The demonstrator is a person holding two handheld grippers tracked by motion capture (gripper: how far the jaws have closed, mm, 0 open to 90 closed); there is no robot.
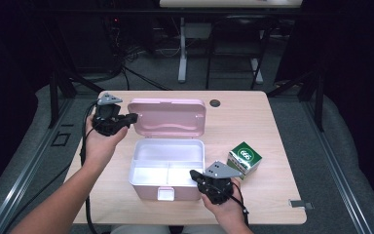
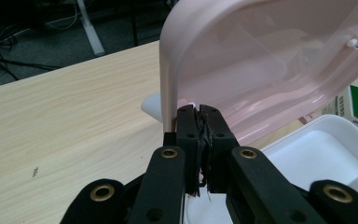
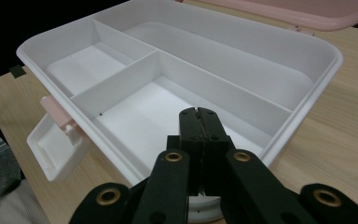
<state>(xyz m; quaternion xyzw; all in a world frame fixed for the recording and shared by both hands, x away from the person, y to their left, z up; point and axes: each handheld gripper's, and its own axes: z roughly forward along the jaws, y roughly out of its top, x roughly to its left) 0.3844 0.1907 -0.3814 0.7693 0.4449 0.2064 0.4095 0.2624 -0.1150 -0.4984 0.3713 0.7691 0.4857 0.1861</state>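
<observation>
A pink box stands open mid-table, its lid [image 1: 168,117] upright behind the white, empty divided tray [image 1: 151,173]. My left gripper [image 1: 135,116] is held at the lid's left edge. In the left gripper view its jaws [image 2: 199,109] are pressed together with nothing between them, tips just in front of the lid [image 2: 261,60]; whether they touch it I cannot tell. My right gripper [image 1: 193,173] hovers at the tray's front right corner. In the right gripper view it [image 3: 199,112] is shut and empty above a compartment of the tray [image 3: 135,116].
A small green-and-white carton [image 1: 244,158] sits on the table [image 1: 263,126] right of the tray and beside the right hand. The box's pink latch [image 1: 165,194] hangs at the front. A cable grommet [image 1: 215,103] lies near the far edge.
</observation>
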